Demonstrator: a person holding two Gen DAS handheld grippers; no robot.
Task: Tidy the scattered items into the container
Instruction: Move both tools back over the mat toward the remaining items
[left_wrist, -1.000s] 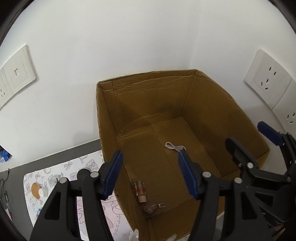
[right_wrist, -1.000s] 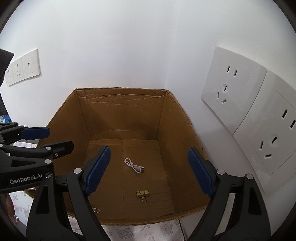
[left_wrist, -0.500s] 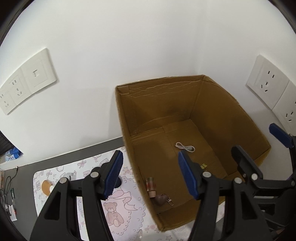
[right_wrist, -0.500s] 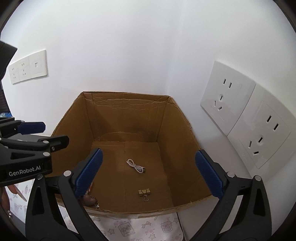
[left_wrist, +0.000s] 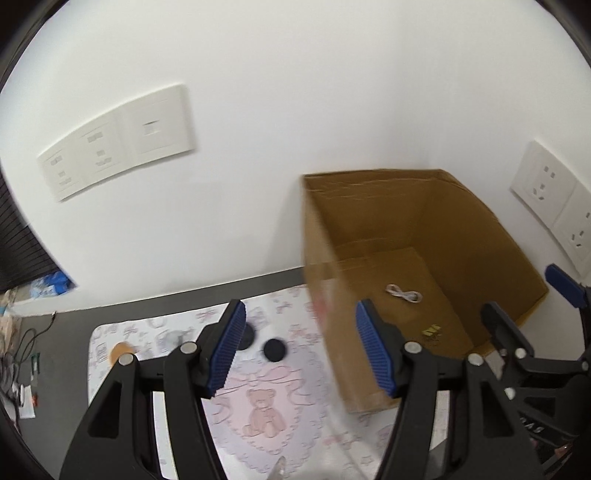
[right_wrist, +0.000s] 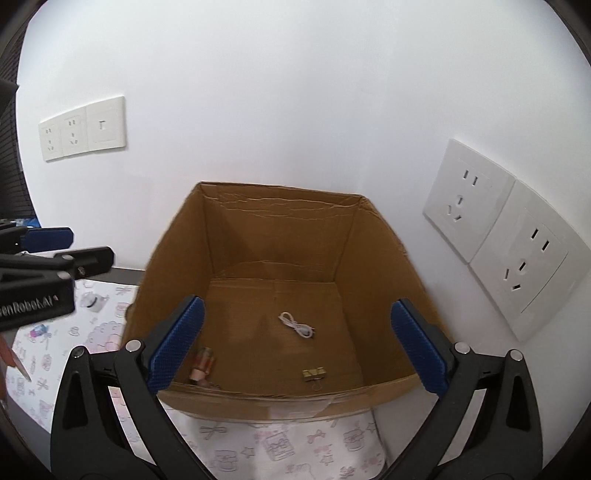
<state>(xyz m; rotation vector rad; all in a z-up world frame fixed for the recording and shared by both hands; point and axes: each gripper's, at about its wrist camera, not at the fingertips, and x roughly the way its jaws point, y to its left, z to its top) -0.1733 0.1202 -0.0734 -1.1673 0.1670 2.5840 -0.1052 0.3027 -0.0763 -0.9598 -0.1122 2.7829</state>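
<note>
The left gripper (left_wrist: 299, 347) hangs spread and holding nothing over the printed mat (left_wrist: 266, 410), its blue pads framing a pink teddy bear drawn on it. The right gripper (right_wrist: 293, 347) is likewise parted and bare, poised at the near rim of the cardboard box (right_wrist: 280, 229). Seen from the right wrist, the left tool's black body at nine o'clock carries white lettering, smeared but apparently "GenRobot.AI". Inside the box a coiled white cable (right_wrist: 297, 325) lies near the centre of the floor, a gold binder clip (right_wrist: 314, 374) at six o'clock near the front wall, and a small pinkish tube (right_wrist: 201, 365) at eight o'clock. On the mat, two black round caps (left_wrist: 274, 349) sit at ten o'clock from the bear, with an orange disc (left_wrist: 120, 350) farther towards nine o'clock.
</note>
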